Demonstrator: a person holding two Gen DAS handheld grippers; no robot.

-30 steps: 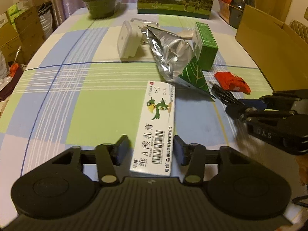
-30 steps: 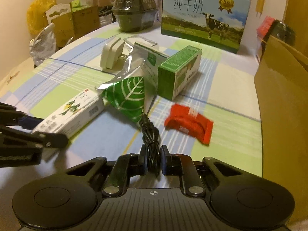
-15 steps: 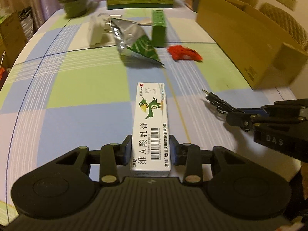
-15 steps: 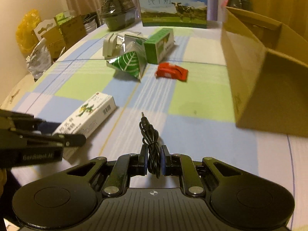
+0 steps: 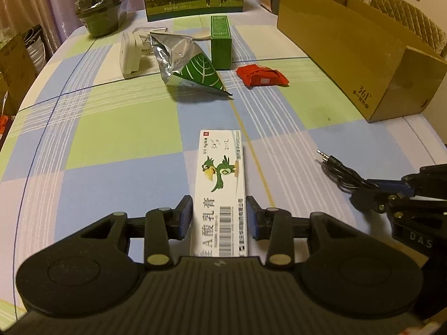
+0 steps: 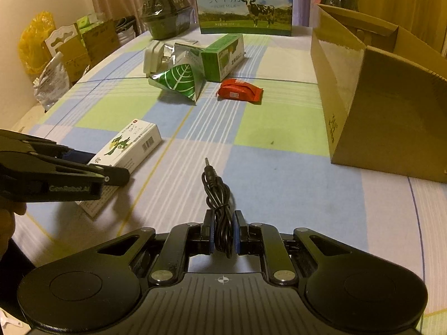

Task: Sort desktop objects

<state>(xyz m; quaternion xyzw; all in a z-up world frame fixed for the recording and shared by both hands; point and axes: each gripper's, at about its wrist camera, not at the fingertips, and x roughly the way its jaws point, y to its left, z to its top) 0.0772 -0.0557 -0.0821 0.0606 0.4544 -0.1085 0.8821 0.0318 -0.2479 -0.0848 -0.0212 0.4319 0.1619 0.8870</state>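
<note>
Left claw (image 5: 220, 217) clamps white box (image 5: 222, 184); right claw (image 6: 222, 233) clamps black cable (image 6: 219, 195).

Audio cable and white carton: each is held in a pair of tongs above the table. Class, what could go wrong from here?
1. The audio cable is pinched only at one end of its bundle by the right tongs; its loops could slip loose.
2. The left tongs grip the white carton near one end, so it may tilt or twist out.
</note>
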